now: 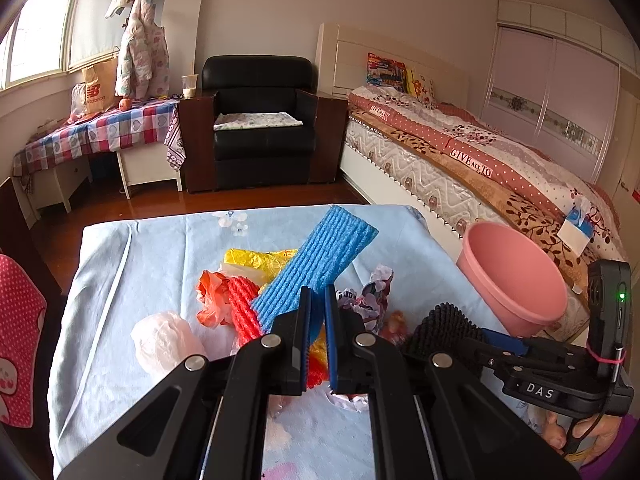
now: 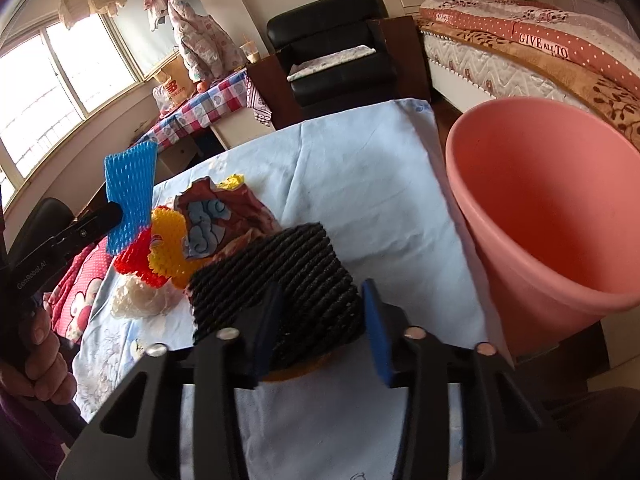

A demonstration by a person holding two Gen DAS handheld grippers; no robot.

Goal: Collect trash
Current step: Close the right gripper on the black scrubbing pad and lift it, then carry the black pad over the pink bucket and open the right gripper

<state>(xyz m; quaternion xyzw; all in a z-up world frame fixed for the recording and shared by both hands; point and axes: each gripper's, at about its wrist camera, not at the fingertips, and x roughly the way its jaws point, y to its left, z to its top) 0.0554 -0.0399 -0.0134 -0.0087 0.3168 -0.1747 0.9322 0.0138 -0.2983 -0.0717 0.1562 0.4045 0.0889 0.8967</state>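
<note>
Ribbed blue foam net [image 1: 316, 264] pinched by left hand-held gripper [image 1: 318, 300]

Behind the black foam net [image 2: 276, 292], an orange thing's shape stays hidden. The pink bucket [image 2: 552, 216] beside that net runs off the right edge. Print on the crumpled wrapper [image 1: 370, 300] past it is too small to read.

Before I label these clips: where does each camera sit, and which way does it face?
Left wrist: on the left gripper, facing the table and armchair; its fingers pinch blue foam.
Right wrist: on the right gripper, facing the bucket; its fingers straddle black foam.
Shared: both foams, bucket, each other's gripper.
</note>
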